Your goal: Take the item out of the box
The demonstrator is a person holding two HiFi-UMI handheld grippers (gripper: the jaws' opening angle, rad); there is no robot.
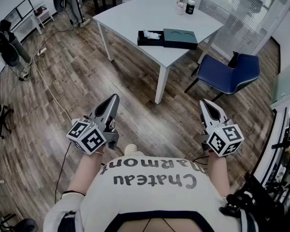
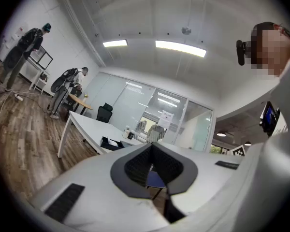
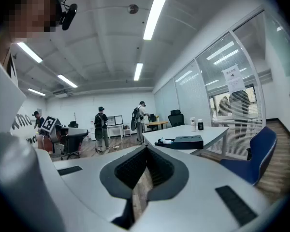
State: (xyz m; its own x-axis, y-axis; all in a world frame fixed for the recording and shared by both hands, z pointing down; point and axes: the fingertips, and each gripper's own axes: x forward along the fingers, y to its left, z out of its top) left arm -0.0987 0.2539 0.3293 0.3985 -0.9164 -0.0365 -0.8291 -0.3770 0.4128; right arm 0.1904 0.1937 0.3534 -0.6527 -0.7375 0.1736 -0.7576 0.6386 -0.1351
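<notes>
Left gripper (image 1: 114, 98): jaws pressing together on nothing, hovering close to the body.
Right gripper (image 1: 207, 104): jaws likewise meeting at the tips, gripping nothing.
Box (image 1: 144, 41): sitting open on the tabletop (image 1: 130, 14), well apart from both grippers, its lid (image 1: 180, 37) lying just beside it.
Item (image 1: 151, 34): lying white and crumpled inside the box, probably light and soft, so pinching its raised middle from above is looking safest.
Views: the head view is looking down into the box, while the gripper views are showing only its side, with people (image 3: 101, 124) standing beyond.
</notes>
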